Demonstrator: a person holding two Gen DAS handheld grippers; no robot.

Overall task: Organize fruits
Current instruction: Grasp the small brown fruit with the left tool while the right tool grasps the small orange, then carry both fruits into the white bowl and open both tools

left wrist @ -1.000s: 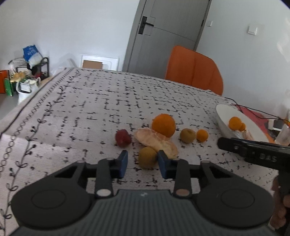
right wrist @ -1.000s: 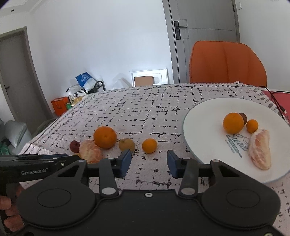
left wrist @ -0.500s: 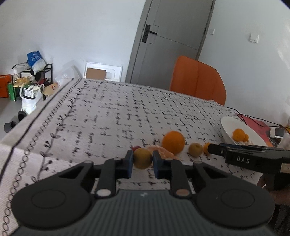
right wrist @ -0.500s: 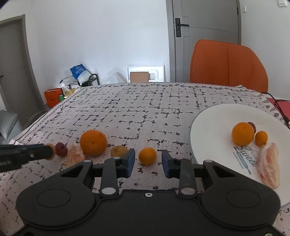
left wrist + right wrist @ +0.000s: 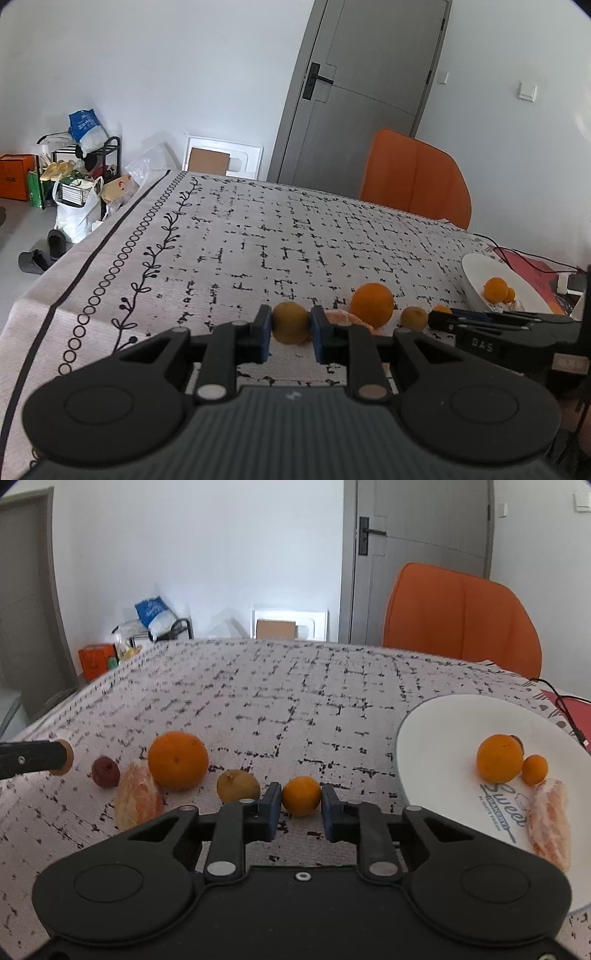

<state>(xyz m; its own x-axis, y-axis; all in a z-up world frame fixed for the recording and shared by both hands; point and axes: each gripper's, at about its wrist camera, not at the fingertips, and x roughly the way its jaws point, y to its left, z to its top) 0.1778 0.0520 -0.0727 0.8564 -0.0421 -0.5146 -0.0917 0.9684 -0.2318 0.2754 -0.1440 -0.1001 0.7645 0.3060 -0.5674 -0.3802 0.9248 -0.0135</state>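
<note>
Fingers of left gripper (image 5: 291, 328) clamped on brownish-yellow fruit (image 5: 290, 322); right gripper (image 5: 301, 797), jaws just closing, clamped on small orange (image 5: 301, 796). Patterned tablecloth (image 5: 258, 694) beneath. White plate (image 5: 443, 731) at right holds orange, smaller orange, peeled segment. Large orange (image 5: 178, 760), peeled piece (image 5: 137, 800), brown fruit (image 5: 238, 785), dark red fruit (image 5: 105, 771) lie in row on cloth.

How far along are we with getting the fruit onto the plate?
Done: the white plate holds an orange, a small citrus and a peeled piece. In hand: the left hand-held gripper is shut on a brownish fruit, the right hand-held gripper on a small orange. Left on the cloth: the large orange, peeled segment, red fruit, second brownish fruit.
</note>
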